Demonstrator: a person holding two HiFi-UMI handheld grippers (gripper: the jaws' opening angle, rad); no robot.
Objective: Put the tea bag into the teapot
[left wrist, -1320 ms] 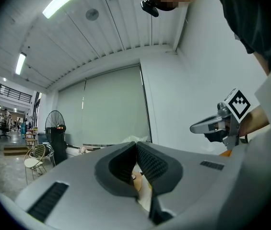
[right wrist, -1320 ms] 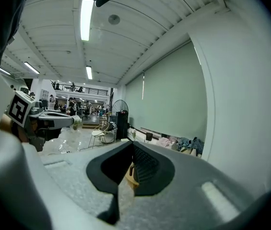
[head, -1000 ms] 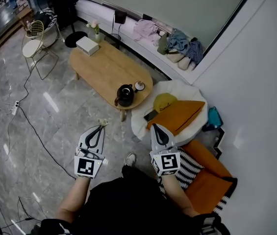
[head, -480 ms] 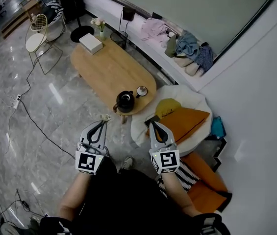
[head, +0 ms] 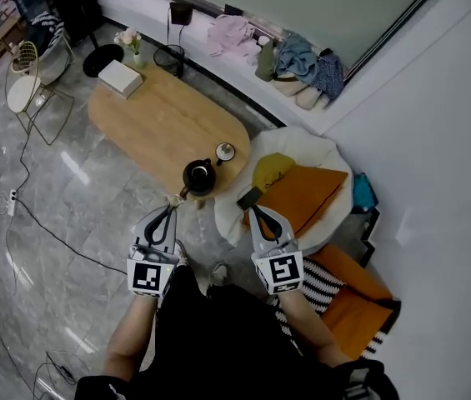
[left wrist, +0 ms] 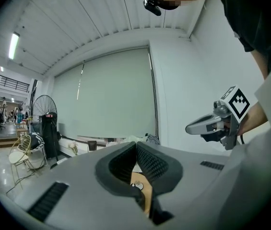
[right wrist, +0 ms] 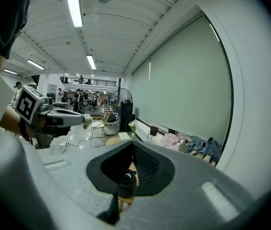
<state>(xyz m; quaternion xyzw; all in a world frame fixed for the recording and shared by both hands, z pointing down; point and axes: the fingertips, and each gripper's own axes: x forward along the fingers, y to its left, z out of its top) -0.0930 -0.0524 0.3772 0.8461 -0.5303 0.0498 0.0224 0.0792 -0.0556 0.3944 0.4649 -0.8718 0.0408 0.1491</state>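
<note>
On the wooden surface (head: 147,115), at its near end, stands the teapot (head: 198,176). The left gripper (head: 171,207), just short of the teapot, has its jaws pinching the tea bag (head: 174,199). The right gripper (head: 252,210), to the right of the teapot, has its jaws pressed together on nothing.

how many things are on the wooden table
4: black teapot and small cup at the near end, white box and flower vase at the far end.
</note>
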